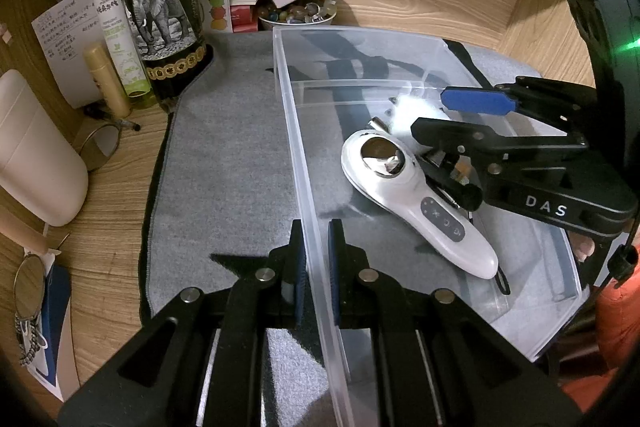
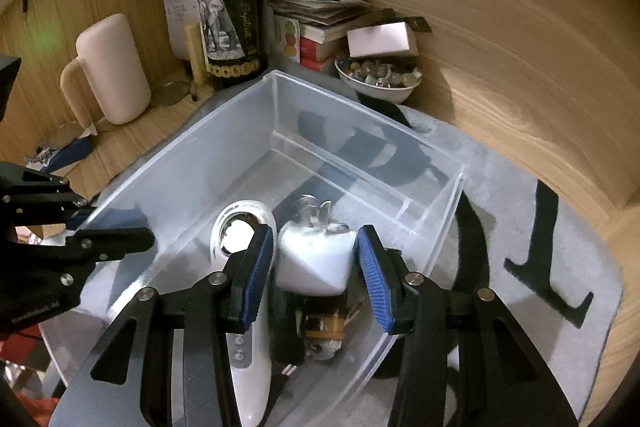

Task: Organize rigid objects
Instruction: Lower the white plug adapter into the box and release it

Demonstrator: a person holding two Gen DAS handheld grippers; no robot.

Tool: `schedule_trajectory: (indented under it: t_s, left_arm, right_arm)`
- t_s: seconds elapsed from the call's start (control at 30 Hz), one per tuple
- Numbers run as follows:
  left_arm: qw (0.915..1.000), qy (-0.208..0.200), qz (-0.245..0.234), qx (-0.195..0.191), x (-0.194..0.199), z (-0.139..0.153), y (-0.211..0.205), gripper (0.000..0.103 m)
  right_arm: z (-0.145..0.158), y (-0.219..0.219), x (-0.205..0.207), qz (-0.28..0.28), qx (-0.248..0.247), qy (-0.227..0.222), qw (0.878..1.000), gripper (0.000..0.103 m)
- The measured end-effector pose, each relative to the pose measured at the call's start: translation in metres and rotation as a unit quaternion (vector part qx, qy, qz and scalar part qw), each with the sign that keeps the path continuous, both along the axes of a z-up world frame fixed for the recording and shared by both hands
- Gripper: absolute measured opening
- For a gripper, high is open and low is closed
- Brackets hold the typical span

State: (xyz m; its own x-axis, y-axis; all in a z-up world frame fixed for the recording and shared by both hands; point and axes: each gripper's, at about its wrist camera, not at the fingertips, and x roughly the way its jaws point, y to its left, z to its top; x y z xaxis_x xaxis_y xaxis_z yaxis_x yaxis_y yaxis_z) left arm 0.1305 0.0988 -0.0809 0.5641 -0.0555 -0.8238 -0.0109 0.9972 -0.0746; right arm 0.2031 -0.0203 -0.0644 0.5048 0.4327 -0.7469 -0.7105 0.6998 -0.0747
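Note:
A clear plastic bin (image 1: 292,131) (image 2: 180,147) stands on a grey mat (image 1: 228,155). My left gripper (image 1: 317,239) is shut on the bin's near wall, one pad on each side. In the bin lies a white handheld device (image 1: 416,203) (image 2: 250,367) with a round metal head. Just above the bin floor is a white apple-shaped ornament (image 2: 314,259) (image 1: 400,115) with a clear stem. My right gripper (image 2: 316,267) (image 1: 430,111) is shut on it, both blue pads against its sides. Under it lie a small brown bottle (image 2: 322,327) and a dark item, partly hidden.
A dark wine bottle (image 1: 160,15) (image 2: 230,11) with an elephant label, a spray bottle (image 1: 116,27) and a pale jug (image 2: 112,71) stand left of the bin. A bowl of marbles (image 2: 378,79) and stacked books (image 2: 320,19) sit behind it. Wooden walls close in at the back and right.

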Motion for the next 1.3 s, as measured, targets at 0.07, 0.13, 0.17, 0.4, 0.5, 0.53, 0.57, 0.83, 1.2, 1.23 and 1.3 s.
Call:
schedule_trajectory:
  t_s: [0.07, 0.13, 0.17, 0.4, 0.5, 0.53, 0.57, 0.83, 1.2, 1.23, 1.3]
  left_arm:
    - [1.0000, 0.000, 0.000, 0.000, 0.000, 0.000, 0.000, 0.008]
    - [1.0000, 0.000, 0.000, 0.000, 0.000, 0.000, 0.000, 0.008]
    - [1.0000, 0.000, 0.000, 0.000, 0.000, 0.000, 0.000, 0.008]
    - [1.0000, 0.000, -0.001, 0.002, 0.000, 0.000, -0.001, 0.008]
    - [1.0000, 0.001, -0.001, 0.002, 0.001, 0.000, -0.001, 0.008]
    - [1.0000, 0.001, -0.001, 0.002, 0.001, 0.000, -0.001, 0.008]
    - [1.0000, 0.001, 0.000, 0.002, 0.001, 0.000, -0.001, 0.008]
    - [1.0000, 0.001, 0.000, 0.002, 0.001, 0.000, -0.001, 0.008]
    - [1.0000, 0.001, 0.000, 0.002, 0.001, 0.000, -0.001, 0.008]
    - [1.0000, 0.001, 0.000, 0.003, 0.001, -0.001, -0.001, 0.008]
    - [1.0000, 0.002, 0.001, 0.003, 0.001, -0.001, -0.001, 0.008]
  right_arm:
    - [0.000, 0.000, 0.000, 0.002, 0.000, 0.001, 1.000, 0.041]
    - [0.000, 0.000, -0.001, 0.002, 0.000, 0.003, 1.000, 0.041]
    - [0.001, -0.001, -0.001, 0.002, 0.001, 0.004, 1.000, 0.041]
    - [0.011, -0.009, -0.008, 0.000, 0.011, -0.008, 1.000, 0.042]
    - [0.018, -0.015, -0.010, -0.002, 0.017, -0.016, 1.000, 0.042]
    - [0.022, -0.018, -0.010, -0.005, 0.021, -0.019, 1.000, 0.042]
    - [0.025, -0.021, -0.011, -0.008, 0.024, -0.022, 0.999, 0.042]
    - [0.047, -0.060, -0.006, -0.054, 0.047, -0.049, 0.996, 0.046]
    - [0.019, -0.098, 0.017, -0.099, 0.041, -0.006, 0.994, 0.047]
    - [0.012, -0.096, 0.019, -0.098, 0.036, 0.002, 0.995, 0.047]
    - [-0.001, -0.092, 0.022, -0.094, 0.024, 0.011, 0.995, 0.047]
